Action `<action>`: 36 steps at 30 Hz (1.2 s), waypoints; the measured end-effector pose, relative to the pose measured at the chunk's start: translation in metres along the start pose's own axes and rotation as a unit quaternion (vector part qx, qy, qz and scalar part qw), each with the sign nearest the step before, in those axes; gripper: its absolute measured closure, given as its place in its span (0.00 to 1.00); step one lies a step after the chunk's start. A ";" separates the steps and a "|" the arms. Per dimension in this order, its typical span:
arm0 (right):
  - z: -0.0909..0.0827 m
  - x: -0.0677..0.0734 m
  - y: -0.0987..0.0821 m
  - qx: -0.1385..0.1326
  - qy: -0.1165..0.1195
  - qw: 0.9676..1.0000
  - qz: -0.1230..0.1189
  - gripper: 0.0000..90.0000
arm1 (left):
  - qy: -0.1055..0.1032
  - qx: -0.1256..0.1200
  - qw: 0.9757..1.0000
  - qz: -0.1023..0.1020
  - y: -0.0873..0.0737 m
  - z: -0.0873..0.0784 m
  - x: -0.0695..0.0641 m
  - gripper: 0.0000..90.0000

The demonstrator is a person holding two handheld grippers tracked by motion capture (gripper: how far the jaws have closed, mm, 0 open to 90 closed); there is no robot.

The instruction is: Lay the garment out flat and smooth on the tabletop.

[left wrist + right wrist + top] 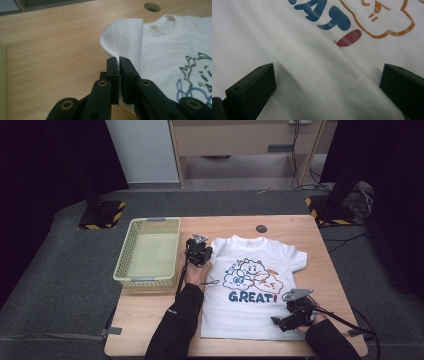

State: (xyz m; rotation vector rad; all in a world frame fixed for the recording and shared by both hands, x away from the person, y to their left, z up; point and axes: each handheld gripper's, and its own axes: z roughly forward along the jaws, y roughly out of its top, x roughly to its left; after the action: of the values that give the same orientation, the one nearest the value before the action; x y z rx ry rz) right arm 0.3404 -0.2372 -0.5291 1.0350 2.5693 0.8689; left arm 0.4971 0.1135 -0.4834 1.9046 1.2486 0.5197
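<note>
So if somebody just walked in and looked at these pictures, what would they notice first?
Probably the white T-shirt, spread flat in the middle of the wooden table with cartoon clouds and the word GREAT! printed on it. Next, the left gripper, pinching the shirt's sleeve and folding it over. The right gripper sits with jaws wide open over the shirt's bottom corner, and a pale yellow basket waits at the left of the table.

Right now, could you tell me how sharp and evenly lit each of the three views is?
High view: even light on the table, dark corners at both upper sides, T-shirt print readable. Left gripper view: the left gripper shut on the sleeve is fairly sharp, the table hole soft. Right gripper view: the right gripper is open, its jaws blurred, casting soft shadows on the cloth.
</note>
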 end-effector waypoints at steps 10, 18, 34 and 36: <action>0.000 0.000 0.000 0.000 0.000 1.000 0.001 0.00 | 0.045 0.033 0.998 -0.029 -0.009 -0.004 0.019 0.84; 0.000 0.000 0.000 0.000 -0.001 1.000 0.001 0.00 | -0.006 -0.021 0.999 0.026 0.003 0.002 -0.006 0.55; 0.000 0.000 0.000 0.001 0.000 1.000 0.000 0.00 | -0.069 0.050 0.996 0.041 -0.018 0.058 -0.021 0.37; 0.000 0.000 0.000 0.001 0.000 1.000 0.000 0.00 | -0.056 0.050 0.996 0.050 -0.018 0.059 -0.022 0.36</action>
State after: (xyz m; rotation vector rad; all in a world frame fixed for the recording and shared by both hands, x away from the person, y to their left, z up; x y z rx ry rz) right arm 0.3406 -0.2369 -0.5290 1.0358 2.5709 0.8660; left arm 0.5183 0.0751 -0.5314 2.0587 1.1303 0.4028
